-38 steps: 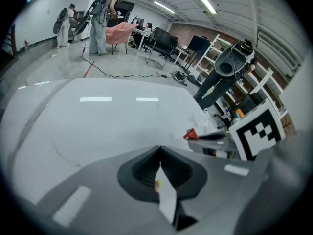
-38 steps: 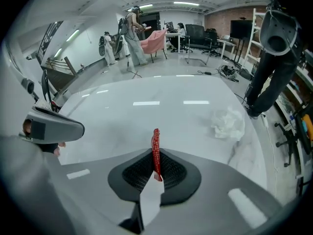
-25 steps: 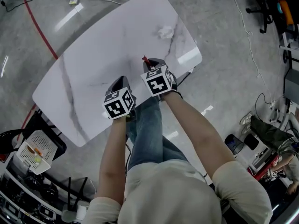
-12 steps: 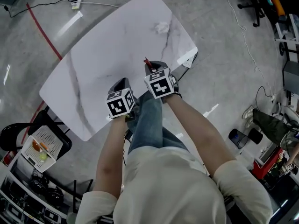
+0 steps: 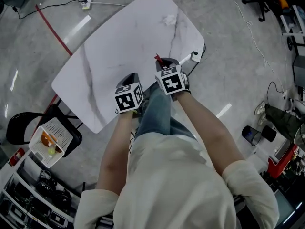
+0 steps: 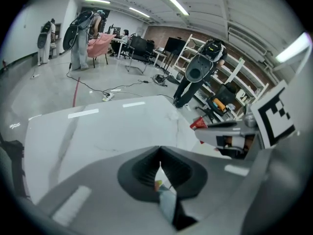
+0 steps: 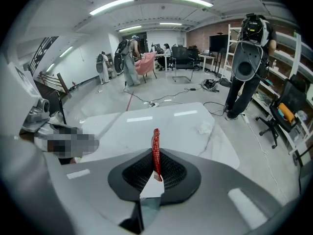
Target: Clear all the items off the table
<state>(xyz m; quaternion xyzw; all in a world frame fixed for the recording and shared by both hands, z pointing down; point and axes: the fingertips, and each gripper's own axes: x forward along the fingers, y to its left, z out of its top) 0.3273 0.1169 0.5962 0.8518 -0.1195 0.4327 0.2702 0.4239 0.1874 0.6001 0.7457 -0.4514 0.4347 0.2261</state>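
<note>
Well, the worktop (image 5: 119, 46) is a smooth white slab veined grey like marble, with rounded corners. A crumpled white wad (image 5: 169, 19) lies near its far end, well apart from both my tools. My right tool (image 7: 155, 155) is nearly closed, pinching a thin red strip (image 7: 156, 138) with a scaly texture that stands upright between its jaws. My left tool (image 6: 160, 153), over the near edge, is pressed fully together; I can make out nothing held in it.
</note>
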